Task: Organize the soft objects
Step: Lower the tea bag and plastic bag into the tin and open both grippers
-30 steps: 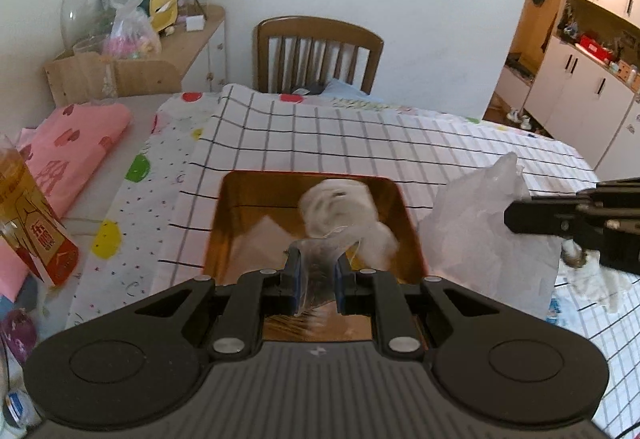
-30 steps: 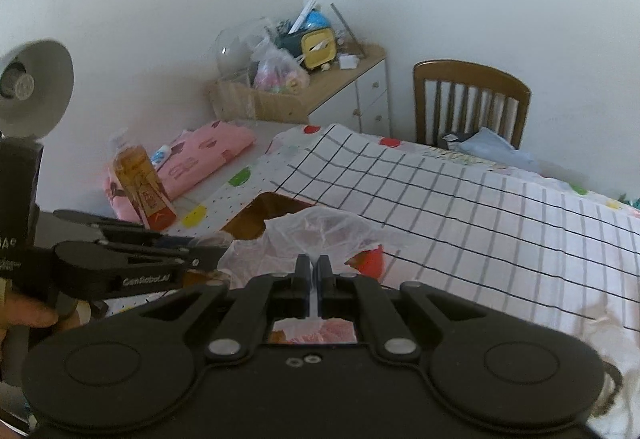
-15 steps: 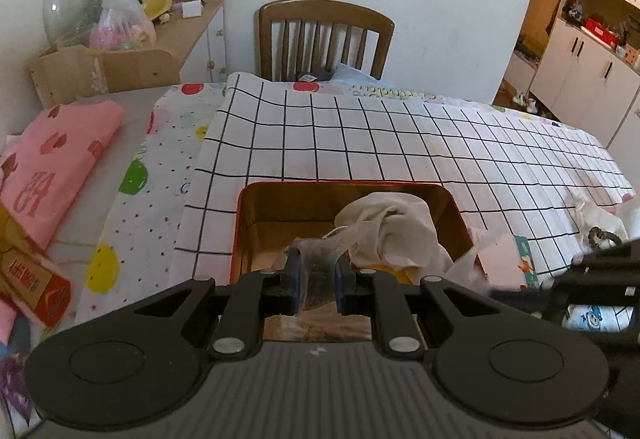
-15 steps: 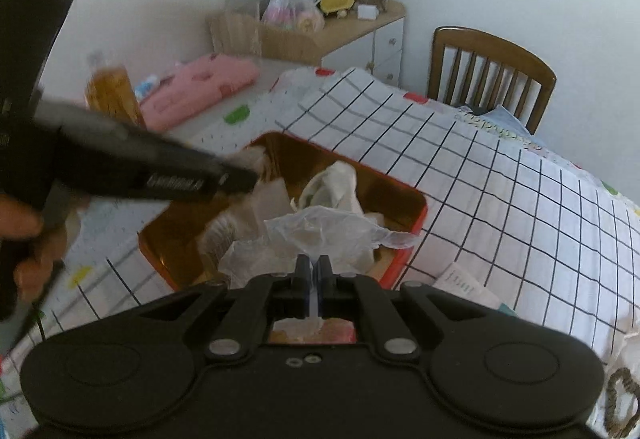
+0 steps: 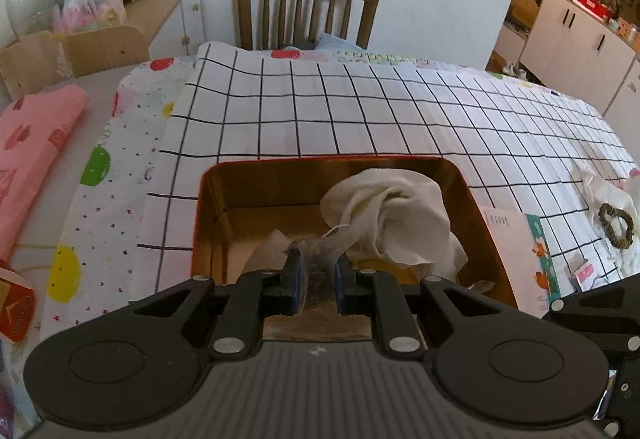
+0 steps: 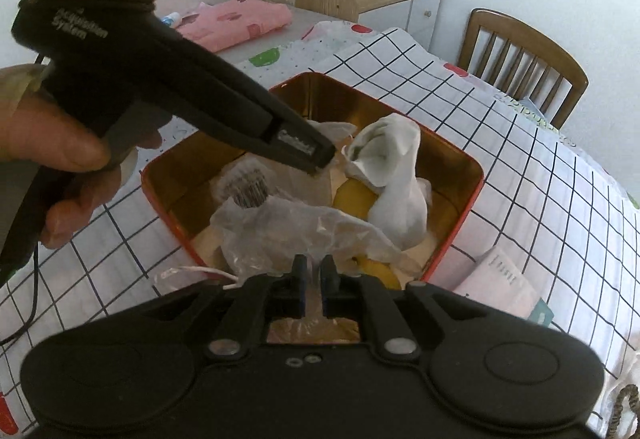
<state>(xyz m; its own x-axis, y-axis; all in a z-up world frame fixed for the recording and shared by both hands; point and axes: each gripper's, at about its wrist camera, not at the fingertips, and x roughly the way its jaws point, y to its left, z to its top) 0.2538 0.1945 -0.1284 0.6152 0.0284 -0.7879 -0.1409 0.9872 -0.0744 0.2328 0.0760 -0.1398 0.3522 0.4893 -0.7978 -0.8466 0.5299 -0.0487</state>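
Worktop (image 5: 360,111), under a white cloth with a black grid, fills both views; a spotted cloth (image 5: 100,207) shows along its left edge.

Red tin (image 5: 208,199), gold inside, sits on the grid cloth directly ahead of both of your tools. In the left wrist view its near wall is hidden behind the tool body.

White cloth bundle (image 5: 400,215) lies inside the tin, toward the right wall in the left wrist view. In the right wrist view the same bundle (image 6: 388,163) rests on something yellow (image 6: 352,199) in the tin.

Clear plastic bag (image 6: 288,227) lies crumpled in the near part of the tin, just ahead of your right tool (image 6: 311,267). Its jaws are opening: a narrow gap shows between the pads. The bag's edge lies in that gap, and the pads do not press on it.

Your left tool (image 5: 316,271) is closed on a scrap of thin clear film (image 5: 320,251), pinched between the blue pads. The film runs up toward the white bundle. In the right wrist view the left tool's tip (image 6: 316,155) hangs over the tin's middle, just beside the bundle, and your hand (image 6: 52,147) grips its handle.

A card (image 5: 516,251) lies just right of the tin.
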